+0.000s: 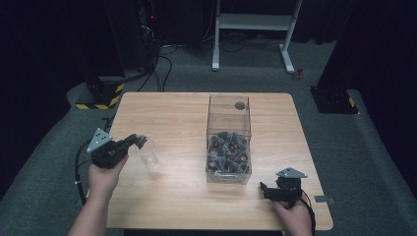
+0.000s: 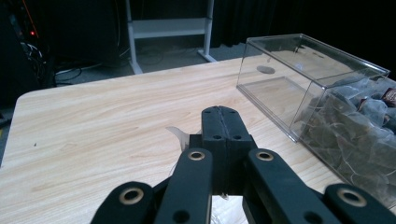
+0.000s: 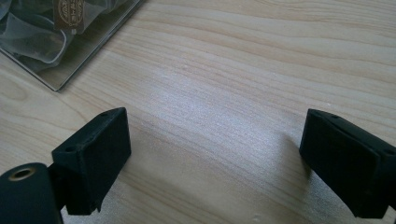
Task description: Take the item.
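A clear plastic cup lies tilted at the table's left side, with my left gripper shut on its rim. In the left gripper view the jaws are pressed together and a thin clear sliver of the cup pokes out to their left. A clear plastic box stands in the middle of the table, its near half full of clear sachets with dark tags. My right gripper hovers low by the front right edge, open, with bare wood between its jaws.
The wooden table has bare surface at its back and left. The far half of the box holds nothing. A white desk frame and cables lie on the grey floor beyond the table.
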A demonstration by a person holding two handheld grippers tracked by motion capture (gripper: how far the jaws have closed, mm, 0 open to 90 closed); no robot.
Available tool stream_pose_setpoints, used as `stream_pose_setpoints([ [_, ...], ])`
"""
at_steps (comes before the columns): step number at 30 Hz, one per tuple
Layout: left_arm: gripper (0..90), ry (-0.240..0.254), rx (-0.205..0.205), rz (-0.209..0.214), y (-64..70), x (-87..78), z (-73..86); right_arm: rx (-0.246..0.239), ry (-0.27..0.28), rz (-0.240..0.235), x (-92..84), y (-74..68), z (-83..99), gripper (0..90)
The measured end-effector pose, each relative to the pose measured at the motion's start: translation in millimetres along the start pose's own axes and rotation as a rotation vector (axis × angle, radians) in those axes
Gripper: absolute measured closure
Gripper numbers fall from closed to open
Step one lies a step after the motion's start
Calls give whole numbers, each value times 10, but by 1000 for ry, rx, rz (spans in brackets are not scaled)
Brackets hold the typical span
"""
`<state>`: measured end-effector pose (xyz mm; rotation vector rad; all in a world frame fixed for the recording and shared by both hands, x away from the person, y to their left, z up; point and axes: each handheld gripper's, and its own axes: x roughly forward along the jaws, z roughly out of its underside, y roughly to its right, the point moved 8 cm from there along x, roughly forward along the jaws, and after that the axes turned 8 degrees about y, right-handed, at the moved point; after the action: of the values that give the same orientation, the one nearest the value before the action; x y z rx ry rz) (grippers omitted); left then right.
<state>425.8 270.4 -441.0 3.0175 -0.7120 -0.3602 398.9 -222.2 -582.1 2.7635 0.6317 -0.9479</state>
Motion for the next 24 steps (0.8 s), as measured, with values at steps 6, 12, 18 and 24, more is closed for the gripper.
stream_pose_setpoints([
  [6,900,-29,13,-8,8,44,92,0,0,0,-1,-1,0,87],
  [12,900,-60,24,-14,2,74,199,0,0,0,-1,-1,1,88],
  [18,900,-83,30,-9,26,103,273,0,0,0,-1,-1,1,88],
  [24,900,-120,42,-5,66,163,396,0,0,0,-1,-1,1,88],
])
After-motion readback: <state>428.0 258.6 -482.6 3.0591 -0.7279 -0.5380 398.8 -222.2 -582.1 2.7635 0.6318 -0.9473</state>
